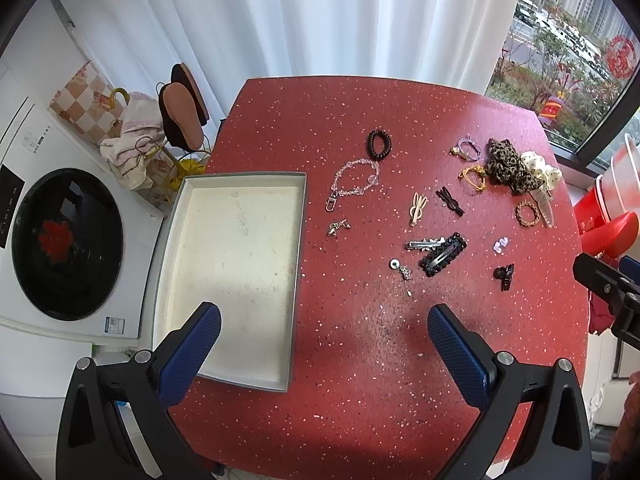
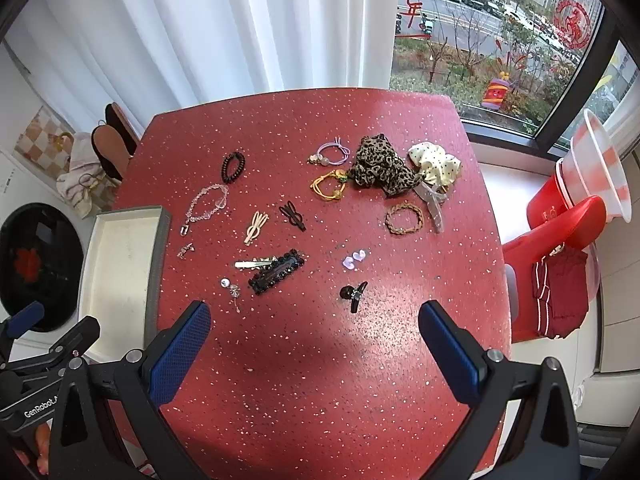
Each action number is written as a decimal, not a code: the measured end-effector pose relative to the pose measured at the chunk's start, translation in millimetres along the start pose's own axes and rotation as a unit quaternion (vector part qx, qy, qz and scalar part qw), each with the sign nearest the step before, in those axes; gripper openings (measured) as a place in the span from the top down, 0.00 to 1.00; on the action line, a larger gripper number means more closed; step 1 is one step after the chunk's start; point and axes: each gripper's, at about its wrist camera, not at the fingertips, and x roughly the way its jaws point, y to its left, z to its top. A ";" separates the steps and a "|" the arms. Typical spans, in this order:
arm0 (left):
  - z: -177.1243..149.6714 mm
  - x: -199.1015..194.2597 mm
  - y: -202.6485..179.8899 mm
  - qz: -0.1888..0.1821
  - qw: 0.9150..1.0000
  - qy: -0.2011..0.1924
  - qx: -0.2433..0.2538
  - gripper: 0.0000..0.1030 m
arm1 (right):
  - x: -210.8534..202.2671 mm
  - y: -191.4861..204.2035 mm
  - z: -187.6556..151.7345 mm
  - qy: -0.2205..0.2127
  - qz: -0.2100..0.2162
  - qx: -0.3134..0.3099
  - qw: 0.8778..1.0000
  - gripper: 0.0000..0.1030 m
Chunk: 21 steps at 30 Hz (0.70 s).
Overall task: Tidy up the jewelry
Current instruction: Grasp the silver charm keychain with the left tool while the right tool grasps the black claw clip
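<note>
— What stands to the left of the red speckled table (image 1: 360,360)?
— A white washing machine (image 1: 60,240) with slippers (image 1: 182,114) beside it.
— And to the right?
— White curtains (image 2: 240,24), a window (image 2: 500,40), and red plastic basins (image 2: 576,200).

Both wrist views look down, forward over red counter (image 1: 360,360) from above near edge; share jewelry scatter, box (image 2: 120,264).

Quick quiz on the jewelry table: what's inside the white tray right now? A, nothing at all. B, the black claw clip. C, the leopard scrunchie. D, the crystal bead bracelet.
A: the white tray shows only its bare floor, while the bracelet, scrunchie and claw clip all lie on the red table.
</note>
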 end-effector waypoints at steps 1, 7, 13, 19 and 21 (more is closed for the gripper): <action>0.5 1.4 -1.0 0.000 1.000 0.002 0.001 0.00 | 1.1 -1.4 -0.1 0.002 0.000 0.001 1.000 0.00; 1.4 10.6 -6.2 0.001 1.000 0.011 0.005 0.00 | 8.1 -8.6 -0.9 0.011 -0.002 0.007 1.000 0.00; 2.1 24.0 -9.9 -0.010 1.000 0.018 0.005 0.00 | 18.4 -19.7 -4.1 0.024 -0.005 0.014 1.000 0.00; 0.5 51.1 -21.6 -0.032 0.999 0.028 0.008 0.00 | 38.9 -35.4 -14.1 0.046 -0.009 0.029 0.998 0.00; -0.9 60.7 -27.2 -0.039 0.999 0.032 0.012 0.00 | 48.7 -40.8 -18.2 0.055 -0.011 0.034 0.998 0.00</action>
